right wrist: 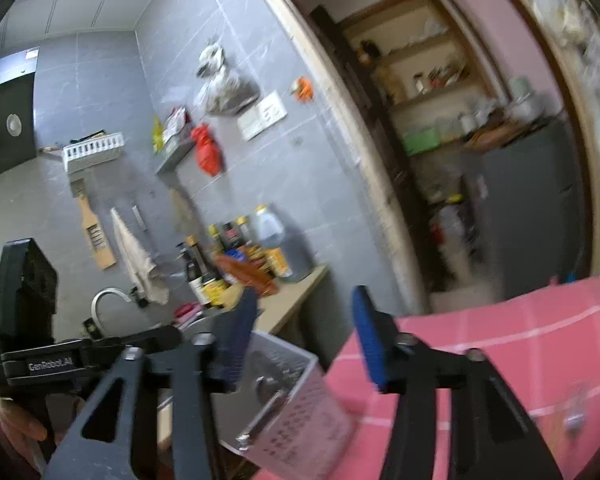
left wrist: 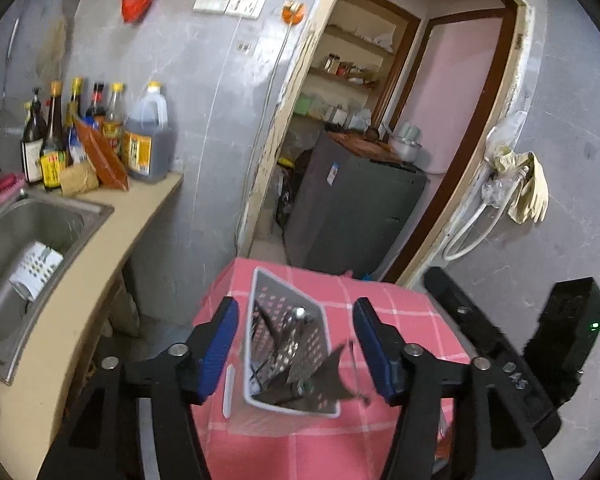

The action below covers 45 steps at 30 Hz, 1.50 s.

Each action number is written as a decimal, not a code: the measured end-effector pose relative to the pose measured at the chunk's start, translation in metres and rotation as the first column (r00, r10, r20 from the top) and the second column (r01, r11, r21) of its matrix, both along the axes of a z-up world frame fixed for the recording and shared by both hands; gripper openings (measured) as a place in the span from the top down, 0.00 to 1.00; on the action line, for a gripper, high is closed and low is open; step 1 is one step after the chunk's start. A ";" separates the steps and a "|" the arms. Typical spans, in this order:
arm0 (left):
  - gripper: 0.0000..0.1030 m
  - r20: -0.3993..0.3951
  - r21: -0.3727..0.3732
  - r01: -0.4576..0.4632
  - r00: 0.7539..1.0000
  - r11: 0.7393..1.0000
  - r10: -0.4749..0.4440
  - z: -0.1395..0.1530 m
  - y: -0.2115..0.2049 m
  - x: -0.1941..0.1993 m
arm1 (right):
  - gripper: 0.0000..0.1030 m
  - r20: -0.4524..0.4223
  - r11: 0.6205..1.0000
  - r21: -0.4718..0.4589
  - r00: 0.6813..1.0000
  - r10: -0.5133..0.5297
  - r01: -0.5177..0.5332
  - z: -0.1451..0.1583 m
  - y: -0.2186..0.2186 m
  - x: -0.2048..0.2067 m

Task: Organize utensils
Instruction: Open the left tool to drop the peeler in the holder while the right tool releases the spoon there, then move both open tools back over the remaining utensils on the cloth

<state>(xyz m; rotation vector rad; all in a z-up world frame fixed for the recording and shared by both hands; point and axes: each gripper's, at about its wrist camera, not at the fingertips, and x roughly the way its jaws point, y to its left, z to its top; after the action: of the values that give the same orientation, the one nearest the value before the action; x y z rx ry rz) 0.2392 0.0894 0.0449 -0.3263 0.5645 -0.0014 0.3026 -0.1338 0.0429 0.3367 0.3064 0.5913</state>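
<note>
A white perforated plastic basket (left wrist: 288,360) held shiny metal utensils (left wrist: 296,332); beneath it lay a matt pink checked cloth (left wrist: 400,312); left of it, a brushed steel sink (left wrist: 40,216).

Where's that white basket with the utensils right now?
The white basket stands on the pink checked tablecloth, between the left gripper's open fingers, just right of the sink counter.

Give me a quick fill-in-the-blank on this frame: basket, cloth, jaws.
1. The white basket stands on a ____ checked cloth.
2. Inside the basket lie metal ____.
3. The left gripper has its jaws ____, with the basket between them.
4. The bottles stand on the counter beside the ____.

Missing words: pink; utensils; open; sink
</note>
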 end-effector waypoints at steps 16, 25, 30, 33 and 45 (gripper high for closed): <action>0.01 0.167 0.155 -0.055 0.985 0.986 0.029 0.001 -0.101 -0.018 | 0.01 0.163 0.906 -0.265 0.942 -0.294 0.329 0.034 -0.115 -0.062; 0.01 0.137 0.154 -0.040 0.990 0.987 0.019 -0.037 -0.141 -0.011 | 0.01 0.100 0.874 -0.326 0.933 -0.346 0.359 0.003 -0.158 -0.062; 0.01 0.090 0.175 -0.011 0.996 0.984 -0.005 -0.063 -0.159 0.000 | 0.01 0.040 0.878 -0.337 0.937 -0.348 0.340 -0.026 -0.172 -0.052; 0.01 0.075 0.187 -0.001 0.997 0.982 -0.013 -0.077 -0.167 0.005 | 0.01 0.007 0.884 -0.338 0.940 -0.340 0.322 -0.043 -0.177 -0.045; 0.01 -0.018 0.172 0.045 0.999 0.984 -0.042 -0.130 -0.181 0.029 | 0.01 -0.113 0.914 -0.332 0.953 -0.283 0.232 -0.099 -0.183 -0.017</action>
<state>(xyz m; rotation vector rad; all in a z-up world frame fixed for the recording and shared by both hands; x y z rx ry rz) 0.2681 -0.0920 -0.0851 -0.1458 0.5814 0.0074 0.2857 -0.3172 -0.0559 0.1109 0.4947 0.2469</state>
